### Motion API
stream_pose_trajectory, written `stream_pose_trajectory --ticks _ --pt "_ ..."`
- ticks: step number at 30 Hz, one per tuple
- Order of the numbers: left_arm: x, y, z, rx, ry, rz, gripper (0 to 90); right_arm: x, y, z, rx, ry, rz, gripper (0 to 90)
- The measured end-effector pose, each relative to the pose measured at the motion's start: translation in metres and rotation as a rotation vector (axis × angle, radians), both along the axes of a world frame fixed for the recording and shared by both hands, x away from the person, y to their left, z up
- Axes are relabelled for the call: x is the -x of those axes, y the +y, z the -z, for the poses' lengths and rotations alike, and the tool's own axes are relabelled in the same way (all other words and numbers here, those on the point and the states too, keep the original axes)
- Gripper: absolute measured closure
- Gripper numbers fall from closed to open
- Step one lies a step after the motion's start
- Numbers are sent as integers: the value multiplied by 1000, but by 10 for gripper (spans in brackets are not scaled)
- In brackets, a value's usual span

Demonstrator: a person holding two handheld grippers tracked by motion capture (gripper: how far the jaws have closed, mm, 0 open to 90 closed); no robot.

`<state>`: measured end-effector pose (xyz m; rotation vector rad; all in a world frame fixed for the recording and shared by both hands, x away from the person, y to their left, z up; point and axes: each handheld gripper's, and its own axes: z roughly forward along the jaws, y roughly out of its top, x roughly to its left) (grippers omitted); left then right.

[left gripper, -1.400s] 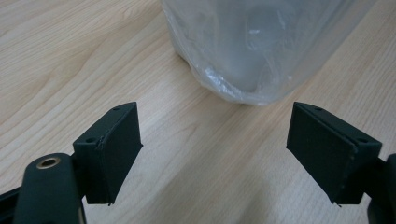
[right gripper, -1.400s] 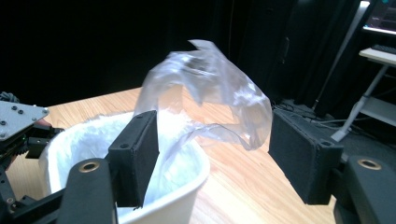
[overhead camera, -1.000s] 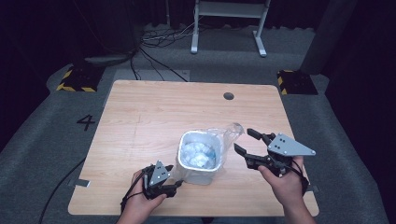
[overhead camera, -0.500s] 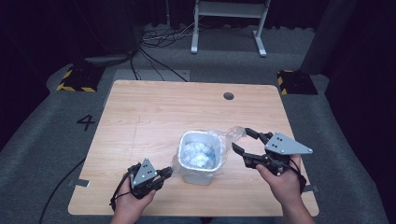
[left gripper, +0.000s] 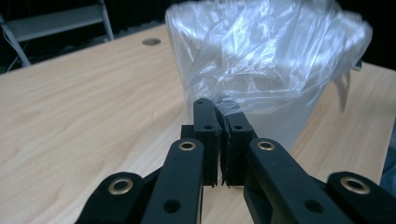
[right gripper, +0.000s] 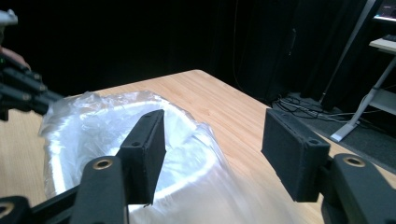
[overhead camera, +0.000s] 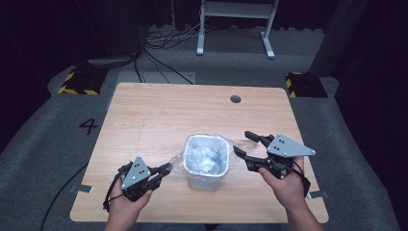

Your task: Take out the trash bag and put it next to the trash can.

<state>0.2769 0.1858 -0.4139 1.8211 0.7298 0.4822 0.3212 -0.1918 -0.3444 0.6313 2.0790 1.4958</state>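
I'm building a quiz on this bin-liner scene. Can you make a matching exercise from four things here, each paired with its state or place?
Things:
1. left tool
2. right tool
3. plastic liner
4. round hole

States or places:
A. jaws apart, nothing pinched
B. far side of the table top
C. shut on a fold of plastic
D. clear, draped over the white bin's rim

Pairs: 1-C, 2-A, 3-D, 4-B
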Motion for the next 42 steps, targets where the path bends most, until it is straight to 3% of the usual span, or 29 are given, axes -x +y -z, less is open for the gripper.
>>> stream_pose_trajectory --ticks 5,12,15,17,19,24,27,29,31,34,38,42 --pt "-6 1 -16 40 -27 -2 865 -1 4 1 3 1 -4 396" --pt "-12 -11 -35 41 -71 16 864 7 2 -3 9 -9 -15 355" --pt "-15 -15 -41 44 -80 21 864 9 1 0 85 32 -46 274" --pt "-16 -16 -43 48 -81 23 863 9 2 8 207 61 -42 204" --pt "-18 -19 -45 52 -84 28 862 8 -1 16 267 65 -27 208" --pt "-25 -24 -47 59 -74 36 861 -2 -8 38 332 152 -24 194" --pt "-26 -25 -47 59 -71 36 860 -13 -11 52 343 195 -3 207" --pt "-27 -24 -48 59 -71 34 859 -21 -13 60 346 222 15 276" --pt "-27 -23 -48 60 -70 34 858 -26 -16 64 346 245 4 547" --pt "-26 -24 -48 59 -70 38 856 -26 -17 57 277 233 8 748" --pt "-26 -28 -51 90 -65 61 857 -22 -13 36 189 150 11 835" --pt "-25 -34 -56 78 -82 74 856 -19 -4 16 131 93 2 858"
